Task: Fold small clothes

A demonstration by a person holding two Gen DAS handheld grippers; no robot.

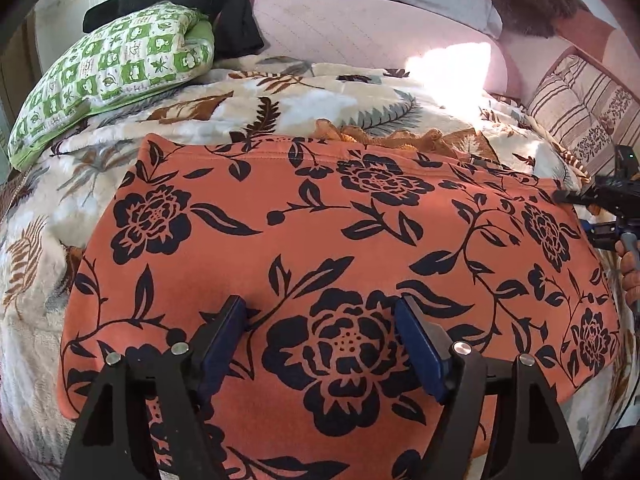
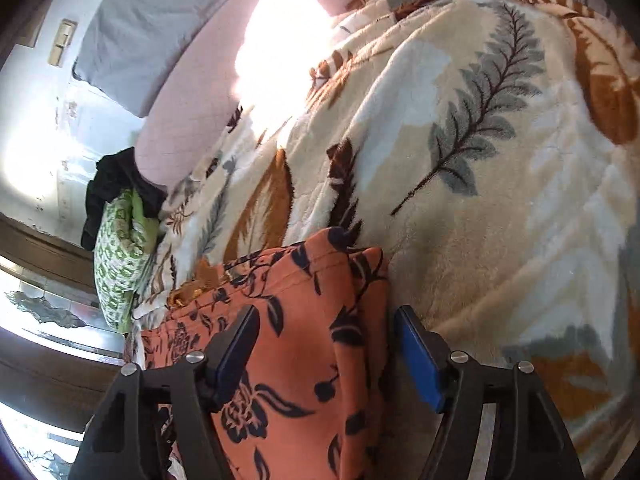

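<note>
On leaf-print blanket (image 1: 360,96): orange floral garment (image 1: 320,232) spread flat, mid-fold — left gripper (image 1: 320,320) open above it, right gripper (image 2: 326,336) open astride bunched edge, apparently ungripped; next, pinch and carry over.

Premises: a home bedroom. Evidence: a bed covered by a leaf-print fleece blanket (image 1: 360,92), a green patterned pillow (image 1: 108,80) at its far left corner, a striped cushion (image 1: 580,112) at the far right, a grey pillow (image 2: 152,20) against the wall.
</note>
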